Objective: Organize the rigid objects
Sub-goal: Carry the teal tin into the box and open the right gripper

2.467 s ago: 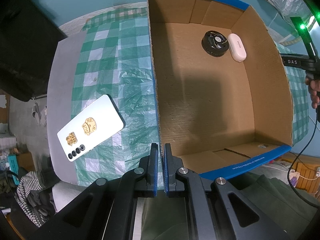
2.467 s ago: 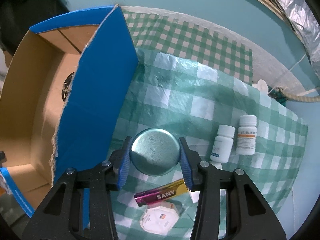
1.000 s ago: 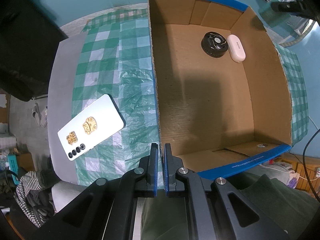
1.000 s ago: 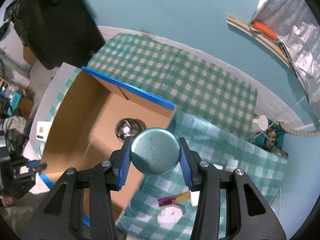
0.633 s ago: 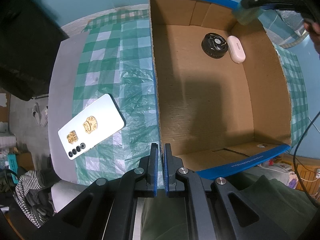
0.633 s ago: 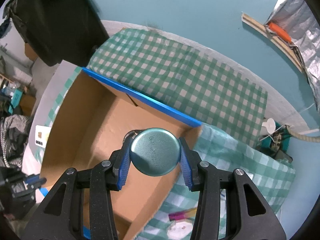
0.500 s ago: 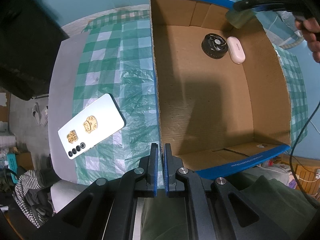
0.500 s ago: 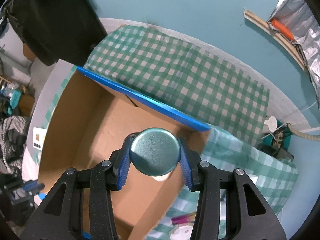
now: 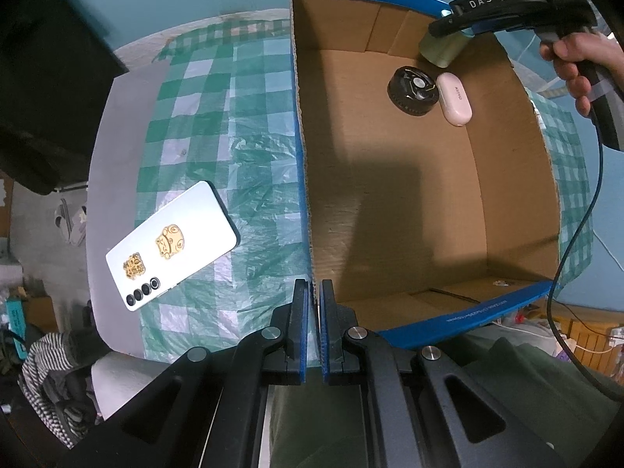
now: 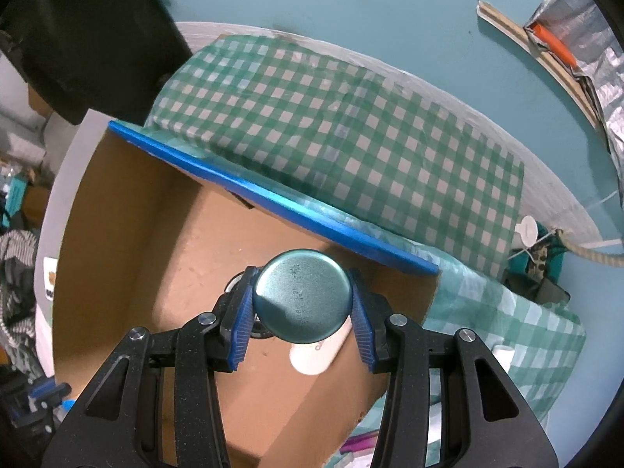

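An open cardboard box [image 9: 390, 195] with blue outer walls stands on the green checked cloth. My left gripper [image 9: 312, 312] is shut on the near end of the box's left wall. My right gripper [image 10: 301, 296] is shut on a round teal tin [image 10: 300, 300] and points down over the box's far right corner. From the left wrist view the tin [image 9: 442, 48] hangs just above a black round object [image 9: 412, 85] and a white oval case [image 9: 454, 99] on the box floor. The tin partly hides the white case [image 10: 316, 355] in the right wrist view.
A white phone [image 9: 171, 245] with gold stickers lies on the cloth left of the box. A hand [image 9: 577, 62] holds the right gripper's handle, with a cable trailing down. A purple stick [image 10: 358, 444] lies on the cloth outside the box's right wall.
My right gripper has carried the teal tin from beside the box to over its far right corner and lowered it toward the black object and white case. The left gripper stayed still.
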The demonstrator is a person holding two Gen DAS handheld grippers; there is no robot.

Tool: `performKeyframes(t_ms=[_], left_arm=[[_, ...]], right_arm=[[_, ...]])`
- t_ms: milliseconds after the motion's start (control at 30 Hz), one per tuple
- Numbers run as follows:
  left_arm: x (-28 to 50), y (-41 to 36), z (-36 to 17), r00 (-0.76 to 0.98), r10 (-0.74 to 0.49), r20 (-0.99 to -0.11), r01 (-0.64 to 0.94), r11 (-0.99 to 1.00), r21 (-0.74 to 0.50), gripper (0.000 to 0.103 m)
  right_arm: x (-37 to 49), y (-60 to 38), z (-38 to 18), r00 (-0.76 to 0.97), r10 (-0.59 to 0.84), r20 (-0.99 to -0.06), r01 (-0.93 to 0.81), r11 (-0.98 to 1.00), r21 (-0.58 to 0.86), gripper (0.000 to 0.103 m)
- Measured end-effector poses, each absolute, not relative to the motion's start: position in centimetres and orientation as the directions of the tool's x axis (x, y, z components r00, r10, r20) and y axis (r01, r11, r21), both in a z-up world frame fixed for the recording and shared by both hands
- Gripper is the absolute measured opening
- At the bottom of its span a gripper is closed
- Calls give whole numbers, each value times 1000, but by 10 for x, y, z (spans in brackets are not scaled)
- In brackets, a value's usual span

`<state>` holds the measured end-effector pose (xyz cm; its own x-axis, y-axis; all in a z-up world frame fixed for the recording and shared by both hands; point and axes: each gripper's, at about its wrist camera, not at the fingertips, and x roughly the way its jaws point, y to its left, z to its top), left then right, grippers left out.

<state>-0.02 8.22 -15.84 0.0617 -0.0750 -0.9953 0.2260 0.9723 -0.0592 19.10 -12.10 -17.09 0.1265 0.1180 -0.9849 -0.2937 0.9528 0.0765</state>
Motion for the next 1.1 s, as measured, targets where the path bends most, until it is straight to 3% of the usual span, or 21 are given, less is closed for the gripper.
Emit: performKeyframes(t_ms=[533,1100], left_arm=[[1,81,-161,45,-70,-997,247,967,-57,5],[0,80,-161,35,-68,-997,269,962,-56,5]], right_arm=[[189,-128,-152,156,141,-978,-255,962,98,46],[153,-170,-97,214,157,-964,-223,969,109,59]])
